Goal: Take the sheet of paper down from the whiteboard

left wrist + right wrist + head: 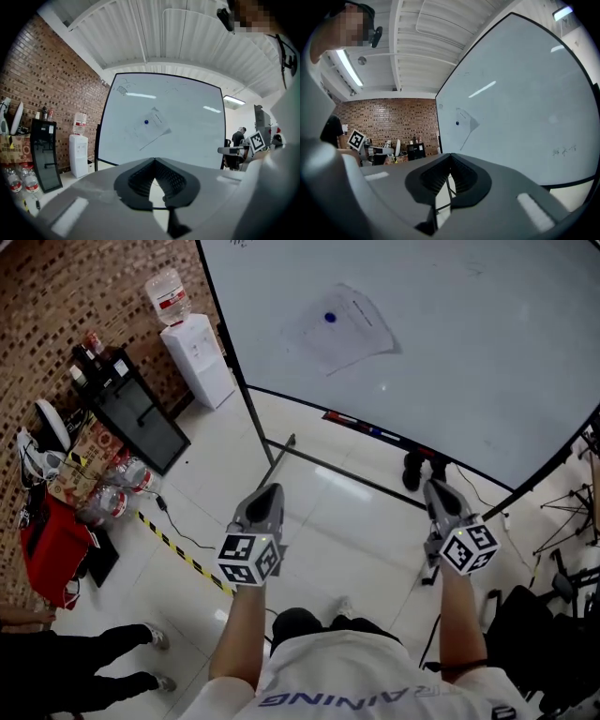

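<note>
A white sheet of paper (349, 326) hangs tilted on the whiteboard (487, 343), pinned by a small blue magnet (329, 318). In the left gripper view the paper (152, 127) sits mid-board, well beyond the jaws. The right gripper view shows the paper (465, 125) at a slant, far off. My left gripper (269, 494) and right gripper (436, 489) are both shut and empty, held side by side at some distance in front of the board, below the paper.
The board's black stand legs (281, 457) and a tray of markers (361, 426) lie ahead. A water dispenser (197, 354), a dark cabinet (136, 409), water bottles (112, 488) and yellow-black floor tape (183, 554) are on the left. A person's legs (84, 667) show lower left.
</note>
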Tool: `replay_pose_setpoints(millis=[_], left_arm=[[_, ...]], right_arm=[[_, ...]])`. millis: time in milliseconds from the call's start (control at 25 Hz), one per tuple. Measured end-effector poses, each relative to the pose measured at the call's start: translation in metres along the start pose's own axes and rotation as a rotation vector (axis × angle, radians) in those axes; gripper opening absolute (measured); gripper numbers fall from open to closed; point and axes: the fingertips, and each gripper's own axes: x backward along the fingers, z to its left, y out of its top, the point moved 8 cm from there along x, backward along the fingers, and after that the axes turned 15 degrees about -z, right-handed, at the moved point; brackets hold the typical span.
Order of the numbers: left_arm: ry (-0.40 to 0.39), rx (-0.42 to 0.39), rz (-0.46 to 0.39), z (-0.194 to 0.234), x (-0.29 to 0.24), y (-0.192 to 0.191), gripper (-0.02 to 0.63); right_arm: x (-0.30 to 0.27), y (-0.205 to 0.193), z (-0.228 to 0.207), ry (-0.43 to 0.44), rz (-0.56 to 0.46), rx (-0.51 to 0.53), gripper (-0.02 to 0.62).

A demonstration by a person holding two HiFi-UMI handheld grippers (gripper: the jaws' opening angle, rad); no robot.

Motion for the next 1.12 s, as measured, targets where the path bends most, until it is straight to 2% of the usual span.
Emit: replay_pose_setpoints(millis=[320,520,800,1120], left_arm=[[0.017,0.0,-0.012,0.007,-0.058,0.009,0.006],[0.013,-0.019,-0.077,0.016,-0.094,0.023,0.006],[-0.054,0.003,-0.083,0.044,-0.17,0.021,0.006],[-0.203,0.018,-0.092,0.1,-0.258,0.036,0.006]], right_arm=[[-0.051,0.009,-0.037,0.038,-0.015,-0.007,0.006],[-0.087,0.015,-0.051,0.038,-0.022,0.023,0.006],[-0.147,0.025,-0.069,0.015,-0.033,0.071,0.008],[-0.229,0.045,-0.061,-0.047,-0.108,0.128,0.007]])
